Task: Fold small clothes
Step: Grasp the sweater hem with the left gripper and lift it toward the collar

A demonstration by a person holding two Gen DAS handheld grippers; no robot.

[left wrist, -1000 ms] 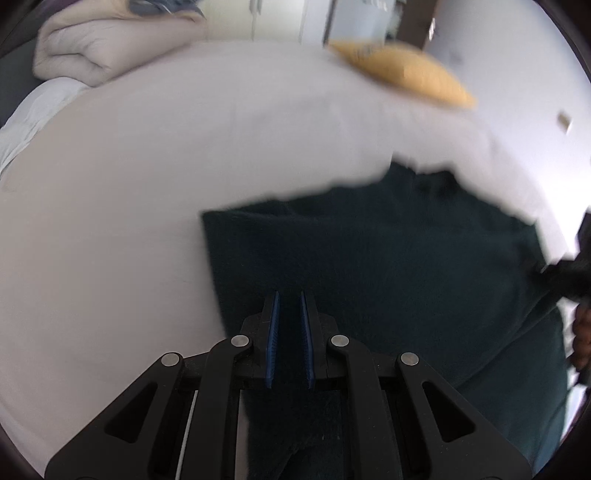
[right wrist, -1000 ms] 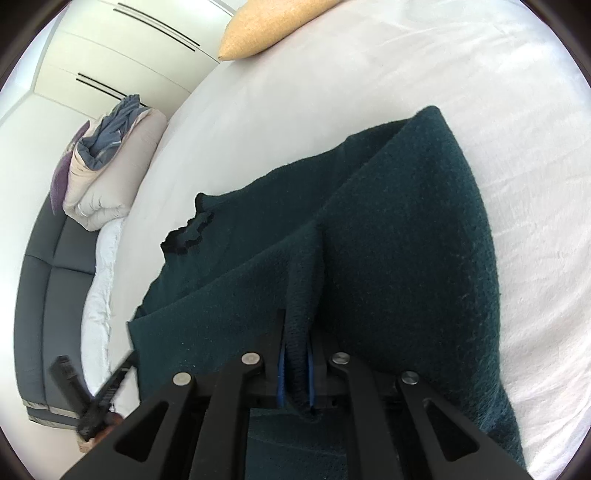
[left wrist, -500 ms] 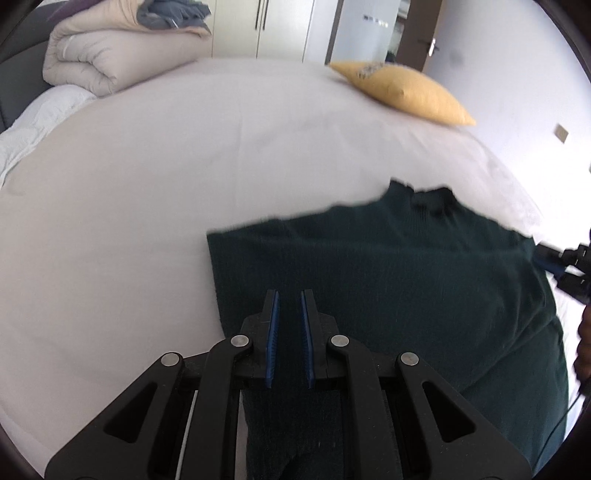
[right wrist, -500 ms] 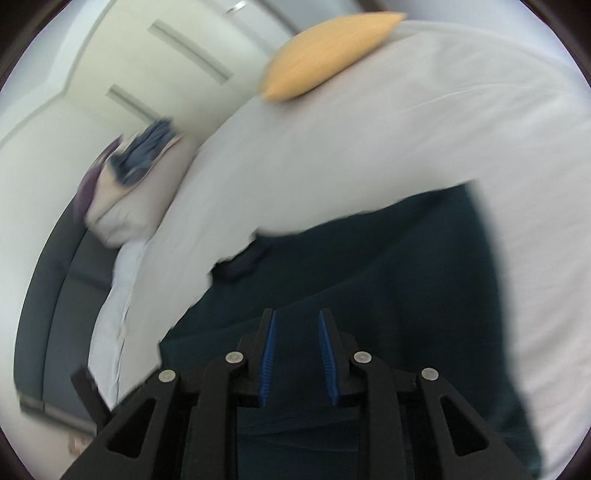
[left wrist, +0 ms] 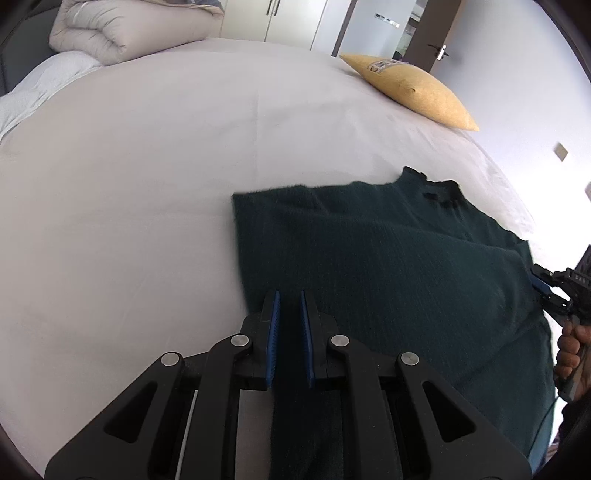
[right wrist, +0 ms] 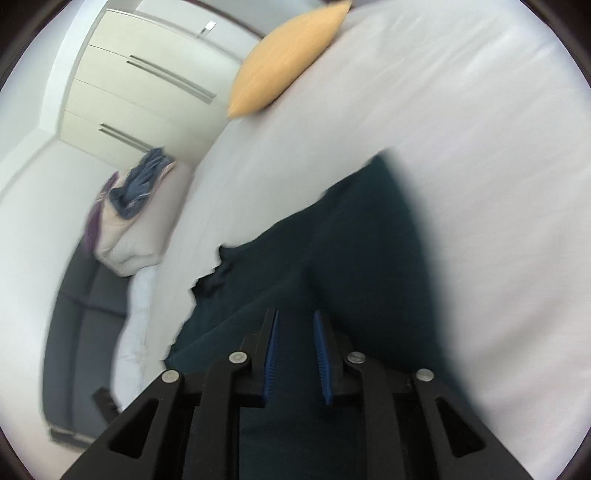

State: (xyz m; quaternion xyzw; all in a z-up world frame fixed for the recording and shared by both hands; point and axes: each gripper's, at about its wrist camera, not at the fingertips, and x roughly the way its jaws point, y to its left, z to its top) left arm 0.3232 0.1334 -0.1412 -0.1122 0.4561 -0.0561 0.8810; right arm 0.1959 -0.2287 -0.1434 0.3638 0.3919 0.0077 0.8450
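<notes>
While the left gripper (left wrist: 289, 301) points down at the bed, its blue pads are clenched on a strip of the dark green sweater (left wrist: 388, 266), the knit running between them and back under the black linkage toward six o'clock in the left wrist view. From that pinch the sweater spreads flat over the white bed sheet (left wrist: 129, 192), one straight edge climbing toward eleven o'clock and its dark-trimmed neckline (left wrist: 437, 192) lying up at one o'clock. A soft fold crosses the cloth on the three o'clock side.

At three o'clock in the same view the right gripper (left wrist: 543, 286) sits at the sweater's far edge, a person's hand (left wrist: 570, 349) wrapped round its handle just below. Its jaws have just been opening and now stand apart, released. In the blurred right wrist view its pads (right wrist: 322, 350) stand clear of the knit, with the sweater (right wrist: 351, 258) showing below and between them, so nothing is gripped.

Farther off, the sheet stretches bare to the head of the bed. A yellow pillow (left wrist: 413, 92) rests near the sheet's edge at one o'clock in the left wrist view. A rolled beige duvet (left wrist: 125, 29) sits at eleven o'clock, and the right wrist view shows a blue garment (right wrist: 142, 181) heaped on top of it. Beyond the bed stands a cream wardrobe (right wrist: 147, 85) with long bar handles, and a door (left wrist: 432, 40) with a lever handle shows at one o'clock behind the pillow.
</notes>
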